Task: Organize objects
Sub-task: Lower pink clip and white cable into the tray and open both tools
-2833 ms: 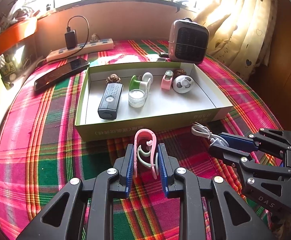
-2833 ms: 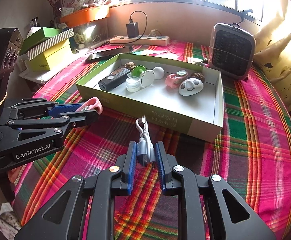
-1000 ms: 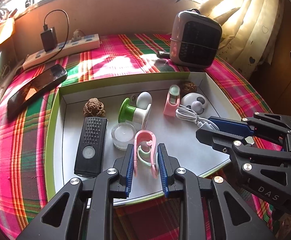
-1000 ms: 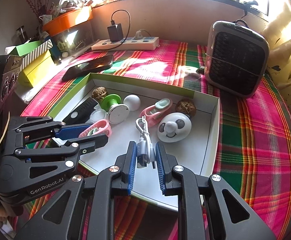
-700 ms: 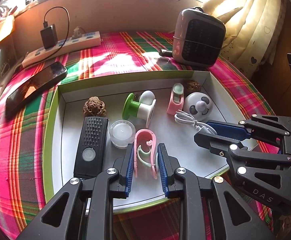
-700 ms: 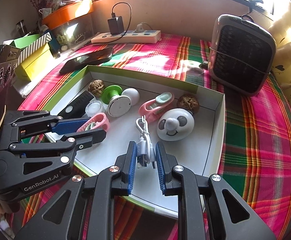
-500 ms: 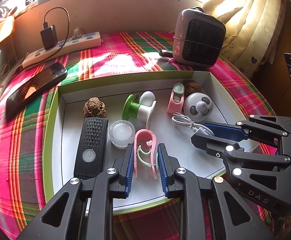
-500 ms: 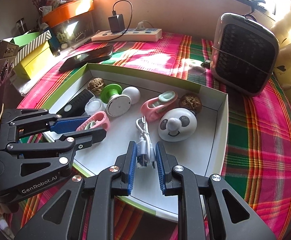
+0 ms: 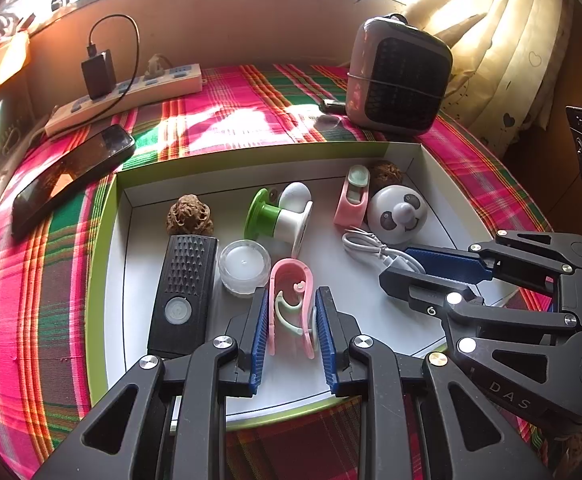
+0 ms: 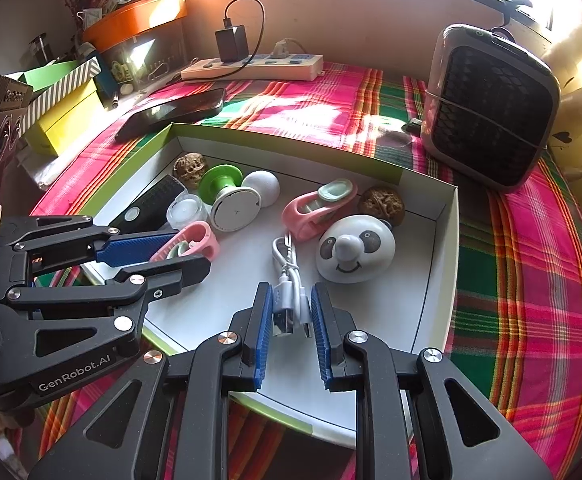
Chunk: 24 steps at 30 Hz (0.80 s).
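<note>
One plaid tablecloth (image 9: 31, 280), sunlit window ledge, heart-print curtain (image 9: 503, 40), possibly a heater (image 10: 491, 108)

The plaid-clothed table (image 10: 523, 256) carries a tray (image 10: 437, 280), phone (image 10: 171, 112), power strip (image 10: 259, 66) and heater (image 10: 491, 108).

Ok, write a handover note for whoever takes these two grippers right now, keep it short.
Left gripper: shut on the pink clip, held over the tray near its front edge, beside the candle.
Right gripper: shut on the white cable, held over the tray in front of the panda.
Done: both items brought over the tray; remote, spool, pink dispenser and two walnuts already inside.
Left: lower and release clip and cable on bare tray floor. Phone and power strip sit outside on the cloth; unclear if they belong.
</note>
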Tool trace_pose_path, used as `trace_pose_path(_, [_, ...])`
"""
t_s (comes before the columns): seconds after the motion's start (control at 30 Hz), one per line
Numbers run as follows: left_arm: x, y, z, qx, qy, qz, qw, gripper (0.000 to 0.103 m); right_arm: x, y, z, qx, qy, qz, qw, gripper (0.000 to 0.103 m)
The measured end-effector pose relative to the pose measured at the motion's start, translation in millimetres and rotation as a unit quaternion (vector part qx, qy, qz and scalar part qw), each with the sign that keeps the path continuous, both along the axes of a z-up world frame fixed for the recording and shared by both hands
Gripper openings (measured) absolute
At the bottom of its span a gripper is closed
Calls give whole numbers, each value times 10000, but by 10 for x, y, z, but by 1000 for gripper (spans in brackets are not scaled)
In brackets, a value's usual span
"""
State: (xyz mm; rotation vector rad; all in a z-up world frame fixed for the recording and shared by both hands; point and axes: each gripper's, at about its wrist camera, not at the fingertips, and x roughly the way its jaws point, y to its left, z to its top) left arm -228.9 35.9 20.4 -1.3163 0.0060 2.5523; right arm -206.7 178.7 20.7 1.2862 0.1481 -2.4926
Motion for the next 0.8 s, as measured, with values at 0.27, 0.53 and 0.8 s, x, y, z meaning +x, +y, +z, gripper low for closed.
trace_pose_path(0.27, [9,-24,0,-32,-10,67,10000,29,19,4,13,21,38,-35,10000,21])
trace_pose_path(0.53, [36,-52,9,-42,-15,109,9999,32,46,11,43,24,77,-58,10000,30])
trace_pose_path(0.8, [147,-66,94,-76,105,234,9996,33,173,22,161,-71,257,-246,9993,33])
